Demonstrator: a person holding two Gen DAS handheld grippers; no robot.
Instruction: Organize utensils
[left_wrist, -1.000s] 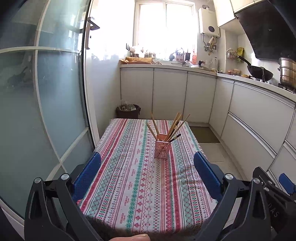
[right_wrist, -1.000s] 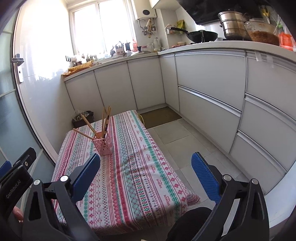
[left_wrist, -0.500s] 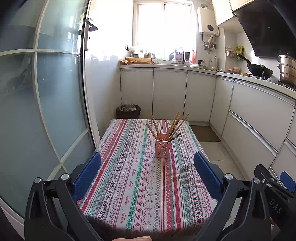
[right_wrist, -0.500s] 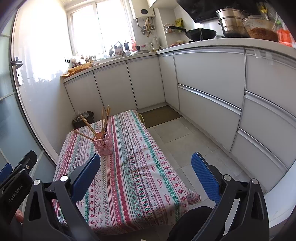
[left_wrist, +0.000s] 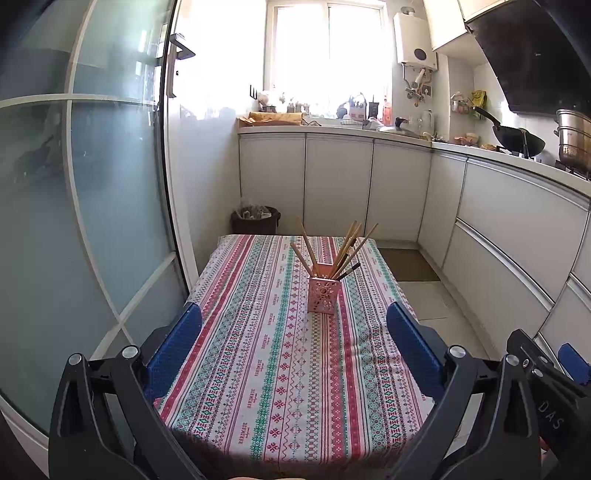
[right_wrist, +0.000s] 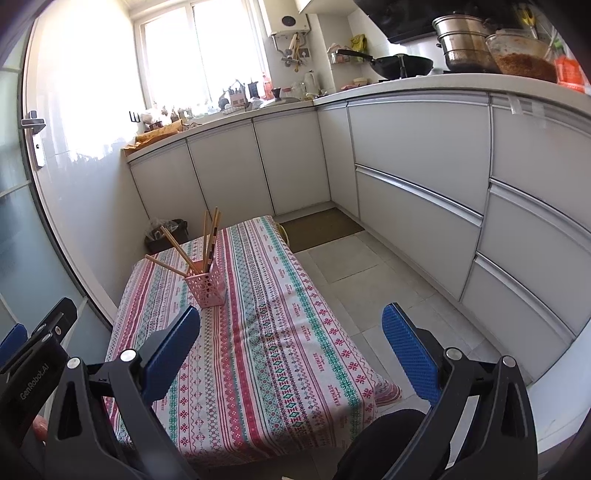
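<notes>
A pink perforated holder (left_wrist: 323, 295) stands upright near the middle of the striped tablecloth (left_wrist: 258, 369). Several wooden chopsticks (left_wrist: 345, 248) stick out of it, fanned apart. The holder also shows in the right wrist view (right_wrist: 207, 288), with chopsticks (right_wrist: 176, 252) leaning left. My left gripper (left_wrist: 294, 321) is open and empty, held well back above the table's near end. My right gripper (right_wrist: 291, 325) is open and empty, above the table's near right edge. Each gripper's body shows at the edge of the other's view.
White kitchen cabinets (left_wrist: 517, 236) run along the right and back, with a wok (left_wrist: 517, 138) and pots on the counter. A frosted glass door (left_wrist: 85, 221) stands close on the left. A dark bin (left_wrist: 255, 219) sits beyond the table's far end. Tiled floor (right_wrist: 369, 280) lies to the right.
Both views have shifted only slightly; the right gripper has dropped a little and drawn slightly back. The holder and chopsticks have not moved. Both grippers stay open.
</notes>
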